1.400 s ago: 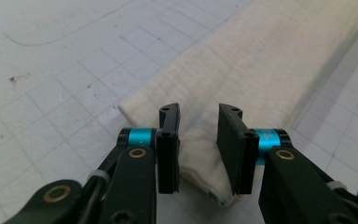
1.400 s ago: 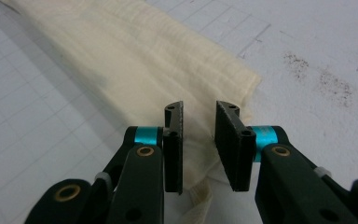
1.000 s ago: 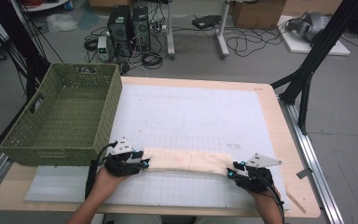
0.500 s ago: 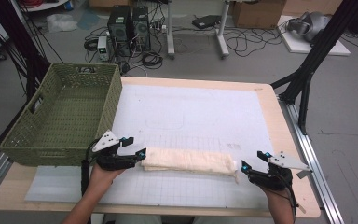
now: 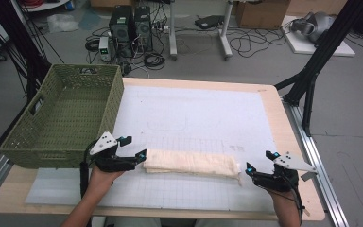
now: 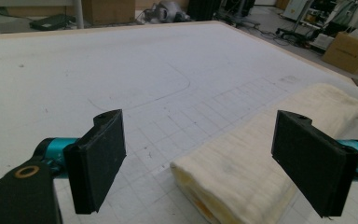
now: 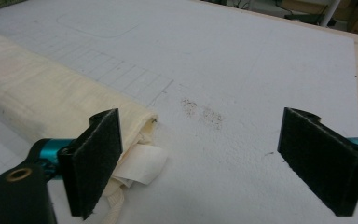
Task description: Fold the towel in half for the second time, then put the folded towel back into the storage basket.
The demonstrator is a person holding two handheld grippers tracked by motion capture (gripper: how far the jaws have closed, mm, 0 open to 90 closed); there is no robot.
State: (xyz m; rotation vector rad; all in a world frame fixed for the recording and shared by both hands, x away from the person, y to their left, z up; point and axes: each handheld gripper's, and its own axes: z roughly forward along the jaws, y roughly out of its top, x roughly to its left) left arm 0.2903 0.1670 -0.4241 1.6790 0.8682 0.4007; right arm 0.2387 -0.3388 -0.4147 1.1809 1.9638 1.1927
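Cream folded cloth [image 5: 191,163], olive-green woven basket [image 5: 61,118]

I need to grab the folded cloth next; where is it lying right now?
In the high view the folded cloth lies on the white mat near the table's front edge, between the open left gripper and right gripper.

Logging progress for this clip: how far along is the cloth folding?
Done: the cream cloth lies folded into a long narrow strip on the white mat. In hand: nothing; the left gripper and right gripper have just been opening, nothing between the jaws. Possibly left: moving it into the green basket.
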